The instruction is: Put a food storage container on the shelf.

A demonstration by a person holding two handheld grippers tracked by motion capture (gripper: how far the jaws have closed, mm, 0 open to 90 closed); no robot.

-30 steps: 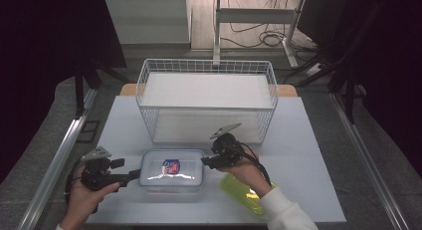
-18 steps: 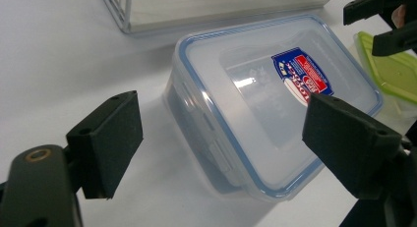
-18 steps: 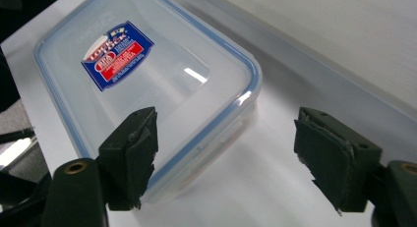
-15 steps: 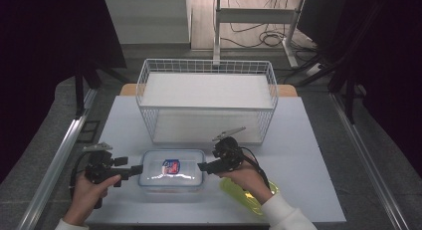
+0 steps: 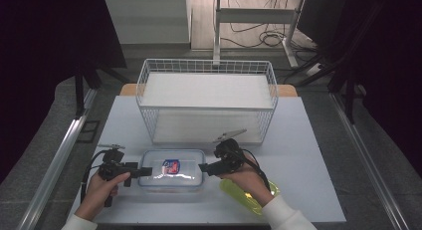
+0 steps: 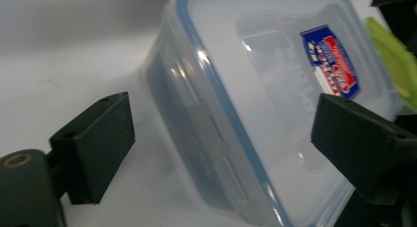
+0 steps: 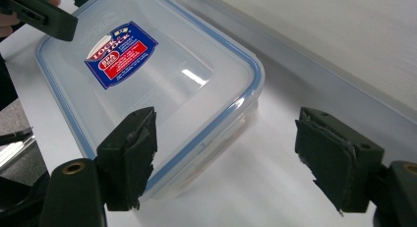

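Left gripper (image 5: 144, 171) sits at the lower left of the high view, jaws spread wide and just been opening further. In the left gripper view one black jaw stands low at the left over bare table, the other at the right edge over the lid; the near edge of the plastic box (image 6: 275, 114) runs between them, and neither pad presses on it. Nothing held there.

Right gripper (image 5: 202, 167) is at lower centre-right of the high view, its tip at the box's right end. Jaws wide apart here too, no further opening in the last instant. In the right gripper view the left pad, its rubber frayed, hangs over the near corner of the box (image 7: 147, 84), whether it touches I cannot tell; the right pad stands well off to the right over the white table (image 7: 255, 187). No grip.

The box (image 5: 171, 169) lies flat on the table at lower centre of the high view, between the two grippers and in front of the wire basket (image 5: 206, 70). It is clear plastic, rectangular with rounded corners, its lid on, rimmed with a thin blue seal. A blue and red label (image 5: 170, 166) sits on the lid. A yellow-green sheet (image 5: 244, 197) lies just right of the box, under the right hand (image 5: 246, 182).
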